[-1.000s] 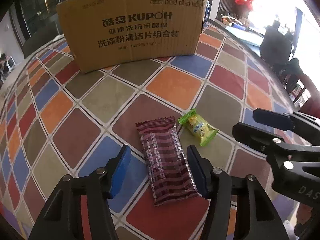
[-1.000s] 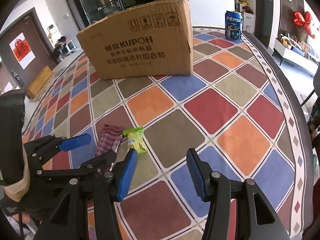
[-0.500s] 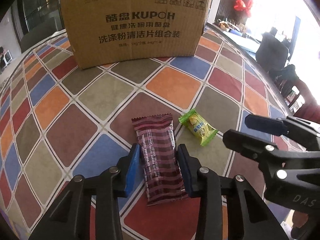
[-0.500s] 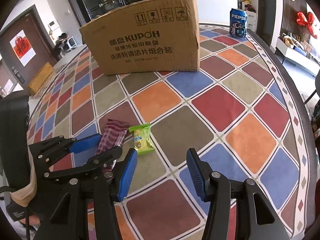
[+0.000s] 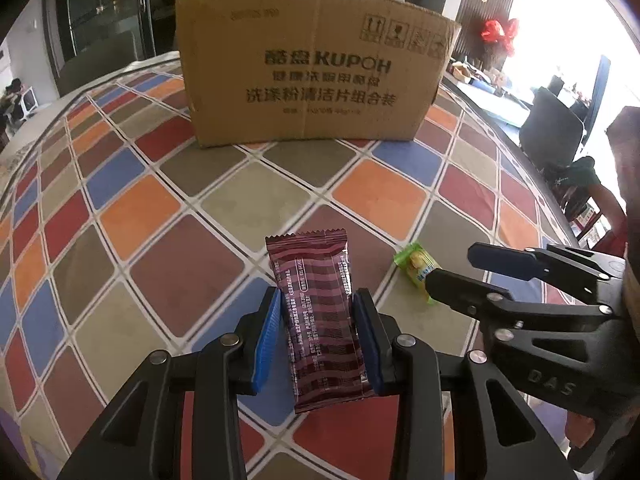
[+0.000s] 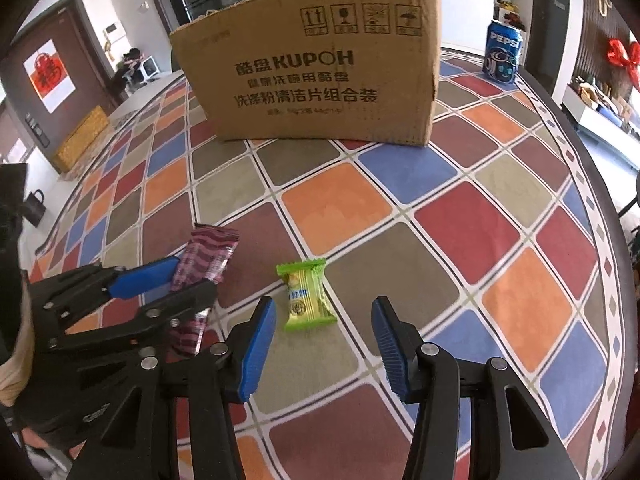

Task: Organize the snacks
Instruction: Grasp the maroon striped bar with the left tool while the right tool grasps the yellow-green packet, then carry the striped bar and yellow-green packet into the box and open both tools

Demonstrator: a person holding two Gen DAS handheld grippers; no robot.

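Closing since before, left tool (image 5: 316, 336) now pinches the maroon wafer packet (image 5: 320, 320) mid-length, lower centre; light, crinkly. Right tool (image 6: 324, 344) open, empty.

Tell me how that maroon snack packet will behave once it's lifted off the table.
The maroon snack packet is a flat crimped film wrapper, so it probably weighs little. Its glossy film may slip between the left tongs' pads, which press its long edges. Its far end juts well beyond the pads and could droop, unless a stiff bar sits inside.
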